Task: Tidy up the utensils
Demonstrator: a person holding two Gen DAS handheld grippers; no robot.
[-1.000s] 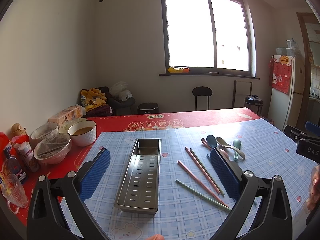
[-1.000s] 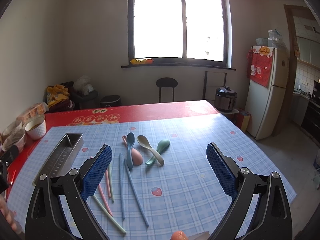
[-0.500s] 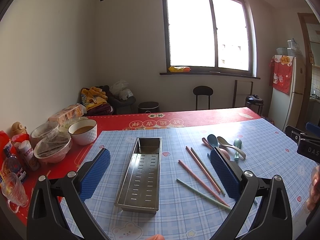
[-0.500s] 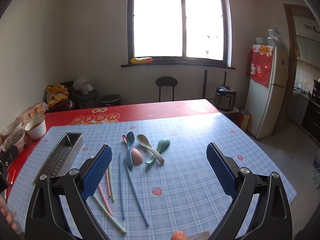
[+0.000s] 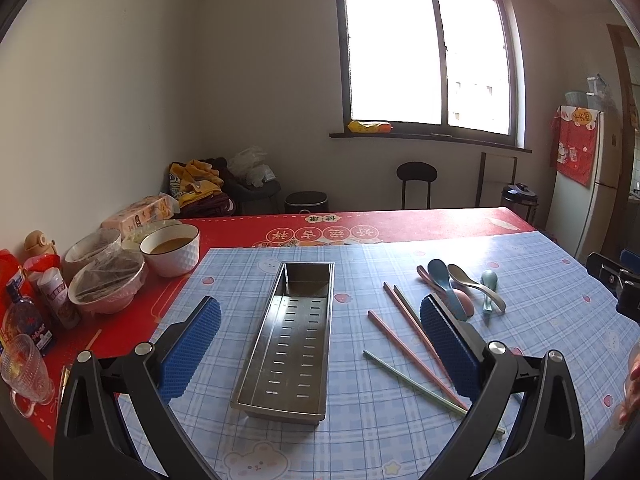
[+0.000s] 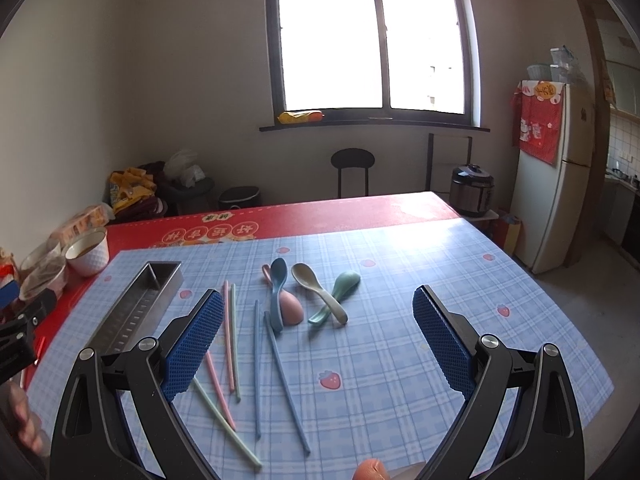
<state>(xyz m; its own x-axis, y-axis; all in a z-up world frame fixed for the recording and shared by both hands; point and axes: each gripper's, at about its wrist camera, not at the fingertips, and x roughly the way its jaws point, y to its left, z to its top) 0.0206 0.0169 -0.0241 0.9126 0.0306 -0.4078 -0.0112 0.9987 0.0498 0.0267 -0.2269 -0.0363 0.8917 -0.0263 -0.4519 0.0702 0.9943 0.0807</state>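
**Both grippers wide, nothing held; utensils loose on cloth**

Left gripper [image 5: 320,340] was seen with jaws spread wide, nothing gripped, held above the table with the metal tray [image 5: 292,340] between its fingers in view. Right gripper [image 6: 318,340] was likewise spread wide and empty, held over the loose utensils.

Counts, right wrist view: six chopsticks were counted, two pink [image 6: 229,336], two green [image 6: 224,416], two blue [image 6: 286,384], lying roughly parallel, right of the tray. Beyond them four spoons were counted: blue [image 6: 277,292], pink [image 6: 290,306], beige [image 6: 320,292], green [image 6: 338,292]. Blue lay over pink; beige and green crossed at the handles. One tray, slotted base, nothing seen in it.

Surface: a blue checked cloth [image 6: 400,280] with strawberry prints was laid over a red table cover [image 6: 320,216]. Further back were noted: a black stool [image 6: 353,172], a window [image 6: 372,36], a fridge [image 6: 556,184] at right.

View differences: the left wrist view alone showed the tray interior fully, plus a glass mug [image 5: 22,372], a bottle [image 5: 24,316] and covered bowls [image 5: 106,284] at the left edge; blue chopsticks were mostly hidden there behind the right finger. The soup bowl [image 5: 170,248] showed in both. The right wrist view alone showed a rice cooker [image 6: 472,190] clearly.
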